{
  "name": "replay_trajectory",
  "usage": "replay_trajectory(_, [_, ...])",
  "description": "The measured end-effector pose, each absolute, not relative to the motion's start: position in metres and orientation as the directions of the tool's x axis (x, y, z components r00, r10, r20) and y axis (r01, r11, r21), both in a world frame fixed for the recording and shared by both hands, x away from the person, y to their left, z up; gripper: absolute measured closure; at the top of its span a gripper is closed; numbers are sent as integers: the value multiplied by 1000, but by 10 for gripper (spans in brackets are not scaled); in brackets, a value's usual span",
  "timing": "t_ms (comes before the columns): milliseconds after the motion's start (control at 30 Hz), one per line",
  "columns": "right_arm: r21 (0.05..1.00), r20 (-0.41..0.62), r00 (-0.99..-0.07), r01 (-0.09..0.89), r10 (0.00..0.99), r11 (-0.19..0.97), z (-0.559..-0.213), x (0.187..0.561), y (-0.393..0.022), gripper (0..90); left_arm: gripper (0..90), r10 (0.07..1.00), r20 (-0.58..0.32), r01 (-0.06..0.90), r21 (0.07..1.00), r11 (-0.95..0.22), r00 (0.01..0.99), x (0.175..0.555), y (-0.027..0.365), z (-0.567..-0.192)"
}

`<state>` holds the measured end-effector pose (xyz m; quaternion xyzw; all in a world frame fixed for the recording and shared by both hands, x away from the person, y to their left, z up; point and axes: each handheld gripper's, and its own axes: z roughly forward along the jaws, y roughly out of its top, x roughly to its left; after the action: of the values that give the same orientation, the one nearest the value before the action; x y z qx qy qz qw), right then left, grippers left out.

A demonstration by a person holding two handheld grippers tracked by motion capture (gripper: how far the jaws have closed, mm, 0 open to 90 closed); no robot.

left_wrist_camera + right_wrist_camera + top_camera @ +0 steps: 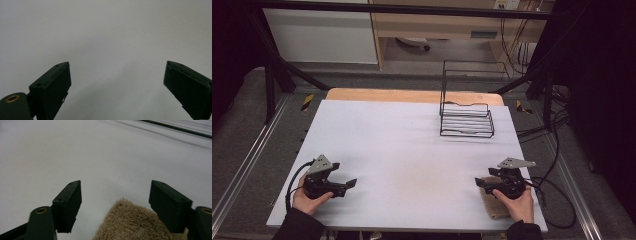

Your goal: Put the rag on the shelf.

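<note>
— What is seen carrying everything?
— A table [402, 145] covered by a plain white sheet, with a strip of bare wood left showing along its far edge.
— What is laid on it?
— A black wire rack [467, 120] is stood near the far right corner. A beige towel [495, 202] is spread flat at the near right edge.

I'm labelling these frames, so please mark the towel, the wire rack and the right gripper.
towel [130, 220], right gripper view, its fluffy top.
wire rack [467, 131], high view, front base wires.
right gripper [116, 200], right gripper view, midway between its open jaws.
</note>
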<state>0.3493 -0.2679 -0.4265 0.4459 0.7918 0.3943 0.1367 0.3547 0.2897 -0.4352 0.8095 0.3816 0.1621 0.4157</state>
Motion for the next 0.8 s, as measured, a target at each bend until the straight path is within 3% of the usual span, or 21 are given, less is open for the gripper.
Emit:
replay_trajectory(333, [701, 71, -521, 632, 850, 329, -437, 350, -259, 563, 80, 760, -50, 485, 797, -361, 648, 357, 289, -435])
replay_trajectory(800, [656, 19, -489, 664, 872, 359, -442, 354, -254, 713, 83, 768, -46, 488, 796, -358, 639, 357, 290, -435])
